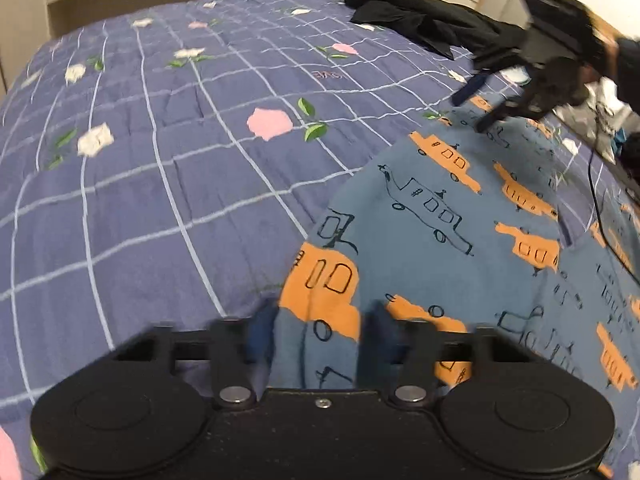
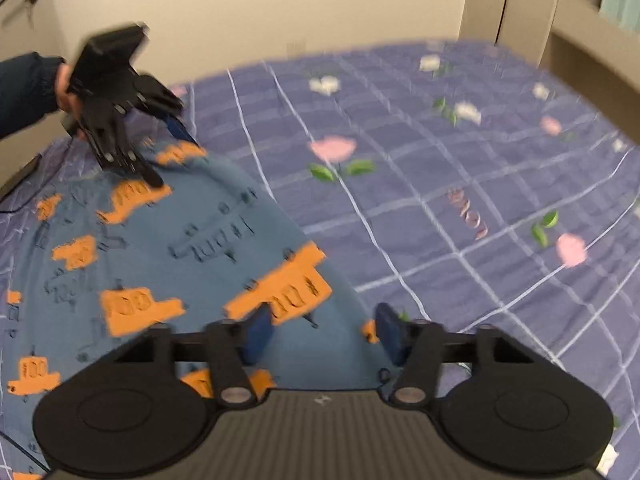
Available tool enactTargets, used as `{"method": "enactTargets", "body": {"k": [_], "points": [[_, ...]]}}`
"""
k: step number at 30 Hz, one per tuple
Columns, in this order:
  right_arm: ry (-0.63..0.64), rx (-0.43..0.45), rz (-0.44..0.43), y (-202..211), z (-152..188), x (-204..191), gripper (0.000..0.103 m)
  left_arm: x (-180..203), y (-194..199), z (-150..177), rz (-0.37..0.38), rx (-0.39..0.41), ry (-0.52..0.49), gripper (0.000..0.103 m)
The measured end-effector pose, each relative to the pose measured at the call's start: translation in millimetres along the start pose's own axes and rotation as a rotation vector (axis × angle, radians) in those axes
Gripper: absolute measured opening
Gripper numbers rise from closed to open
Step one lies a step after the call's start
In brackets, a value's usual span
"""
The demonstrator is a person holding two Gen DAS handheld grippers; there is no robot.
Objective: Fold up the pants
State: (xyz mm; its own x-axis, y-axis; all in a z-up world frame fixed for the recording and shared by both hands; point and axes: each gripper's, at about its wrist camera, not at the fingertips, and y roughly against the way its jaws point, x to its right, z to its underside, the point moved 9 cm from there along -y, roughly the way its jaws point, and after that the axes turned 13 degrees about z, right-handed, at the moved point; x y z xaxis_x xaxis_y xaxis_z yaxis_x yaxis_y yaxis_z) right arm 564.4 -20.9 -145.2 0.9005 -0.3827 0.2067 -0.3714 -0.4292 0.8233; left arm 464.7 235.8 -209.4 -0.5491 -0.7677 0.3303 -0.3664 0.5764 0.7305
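Observation:
Blue pants (image 1: 440,220) printed with orange buses lie spread on a purple checked quilt (image 1: 140,220). My left gripper (image 1: 318,332) sits at one corner of the pants, its blue pads pressed on a raised ridge of the fabric. In the right wrist view the same left gripper (image 2: 172,156) points down onto the far corner of the pants (image 2: 160,248), held by a hand in a dark sleeve (image 2: 24,88). My right gripper (image 2: 324,332) stands open over the near edge, one finger above the fabric and one above the quilt. The left wrist view shows the right gripper (image 1: 476,110), blurred, at the far corner.
A heap of black clothing (image 1: 420,20) lies at the far side of the bed. A thin black cable (image 1: 596,184) runs along the bed's right edge beside some clutter (image 1: 608,120). A cream wall and a cabinet (image 2: 512,8) stand behind the bed.

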Motion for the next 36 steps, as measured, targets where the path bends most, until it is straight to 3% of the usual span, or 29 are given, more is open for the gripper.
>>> {"method": "enactTargets", "body": {"k": [2, 3, 8, 9, 10, 14, 18, 22, 33, 36], "points": [[0.017, -0.031, 0.014, -14, 0, 7, 0.051, 4, 2, 0, 0.020, -0.002, -0.030, 0.017], [0.024, -0.044, 0.023, -21, 1, 11, 0.051, 7, 3, 1, 0.039, -0.008, -0.044, 0.012], [0.034, -0.169, 0.008, -54, 16, 22, 0.059, 16, 3, 5, 0.062, -0.020, -0.088, 0.009], [0.036, -0.181, 0.002, -56, 18, 21, 0.043, 15, 3, 5, 0.049, -0.015, -0.083, 0.009], [0.047, -0.175, -0.029, -55, 17, 17, 0.001, 13, 4, 4, 0.034, -0.010, -0.080, 0.009], [0.079, -0.091, 0.003, -30, 8, 9, 0.001, 16, 16, -1, -0.019, 0.042, -0.080, 0.009], [0.021, 0.032, 0.027, 20, 7, 6, 0.001, 35, 41, -5, -0.120, 0.140, -0.110, 0.008], [-0.006, 0.116, 0.018, 75, 16, -18, 0.001, 65, 69, 3, -0.166, 0.221, -0.109, 0.008], [-0.087, 0.149, 0.025, 131, 57, -96, 0.001, 133, 94, 43, -0.233, 0.253, -0.144, 0.009], [-0.117, 0.164, 0.034, 145, 72, -113, 0.001, 148, 101, 49, -0.316, 0.255, -0.198, 0.013]]}}
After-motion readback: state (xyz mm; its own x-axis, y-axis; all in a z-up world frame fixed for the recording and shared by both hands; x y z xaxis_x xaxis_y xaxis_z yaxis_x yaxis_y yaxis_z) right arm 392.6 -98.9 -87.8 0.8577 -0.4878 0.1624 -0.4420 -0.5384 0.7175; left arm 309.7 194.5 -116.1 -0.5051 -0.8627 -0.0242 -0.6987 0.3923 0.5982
